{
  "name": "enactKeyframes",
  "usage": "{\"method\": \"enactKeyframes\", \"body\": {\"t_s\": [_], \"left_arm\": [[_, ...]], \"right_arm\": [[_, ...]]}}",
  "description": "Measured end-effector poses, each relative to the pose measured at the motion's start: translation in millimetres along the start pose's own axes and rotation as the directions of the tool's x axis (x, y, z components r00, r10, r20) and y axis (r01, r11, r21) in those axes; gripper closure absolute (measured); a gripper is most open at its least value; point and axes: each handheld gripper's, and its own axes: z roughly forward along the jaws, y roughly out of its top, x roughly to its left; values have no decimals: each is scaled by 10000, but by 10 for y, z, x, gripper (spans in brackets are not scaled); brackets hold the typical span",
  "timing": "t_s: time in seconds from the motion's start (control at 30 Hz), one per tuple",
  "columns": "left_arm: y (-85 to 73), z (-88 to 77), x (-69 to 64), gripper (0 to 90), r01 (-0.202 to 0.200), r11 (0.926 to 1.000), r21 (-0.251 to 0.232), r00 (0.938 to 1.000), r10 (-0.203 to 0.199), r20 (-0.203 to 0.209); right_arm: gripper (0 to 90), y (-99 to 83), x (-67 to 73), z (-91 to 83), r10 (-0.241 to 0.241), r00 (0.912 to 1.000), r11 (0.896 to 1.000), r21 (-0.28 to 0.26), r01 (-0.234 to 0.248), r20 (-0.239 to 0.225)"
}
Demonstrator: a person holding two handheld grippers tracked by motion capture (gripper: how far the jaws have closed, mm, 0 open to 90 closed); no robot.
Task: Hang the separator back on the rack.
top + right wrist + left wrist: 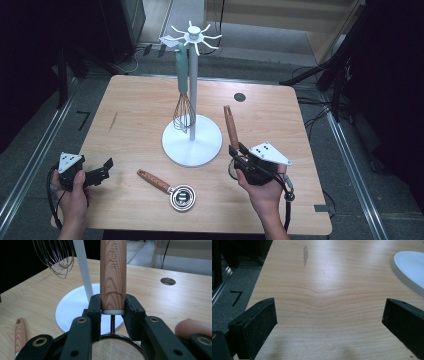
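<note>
A white utensil stand (192, 95) rises from a round base (200, 150) in the middle of the table. A teal-handled whisk (182, 100) hangs from one of its top hooks. My right gripper (234, 150) is right of the base, shut on a wooden-handled mesh strainer (230, 122). In the right gripper view the jaws clamp the lower end of the handle (113, 272), which points away, and the mesh (116, 350) sits under the gripper (113, 311). My left gripper (102, 170) stands open over the front left of the table, with bare wood between its jaws (329, 322).
A second wooden-handled utensil with a round metal head (172, 190) lies flat in front of the base, its handle (20, 335) at the lower left of the right gripper view. A round cable hole (240, 97) sits at the table's back right. Whisk wires (56, 257) hang above the base's left.
</note>
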Motion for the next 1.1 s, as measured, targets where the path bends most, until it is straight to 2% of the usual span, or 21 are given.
{"method": "enactKeyframes", "body": {"t_s": [0.33, 0.57, 1.0, 1.1], "left_arm": [[-1, -2, 0, 0, -16, 10000, -7, 10000, 16, -7], [-1, -1, -1, 0, -25, 10000, -7, 10000, 25, -1], [0, -3, 1, 0, -25, 10000, -1, 10000, 25, 21], [0, -3, 1, 0, -34, 10000, 0, 10000, 34, 26]], "right_arm": [[712, 90, 19, 7, -290, 9984, 9992, -274, 277, -486], [711, 179, 91, 6, -725, 9949, 9959, -583, 685, -696], [711, 317, 228, 48, -863, 9952, 9931, -834, 823, -452], [711, 349, 245, 50, -850, 9946, 9922, -959, 792, -589]]}}
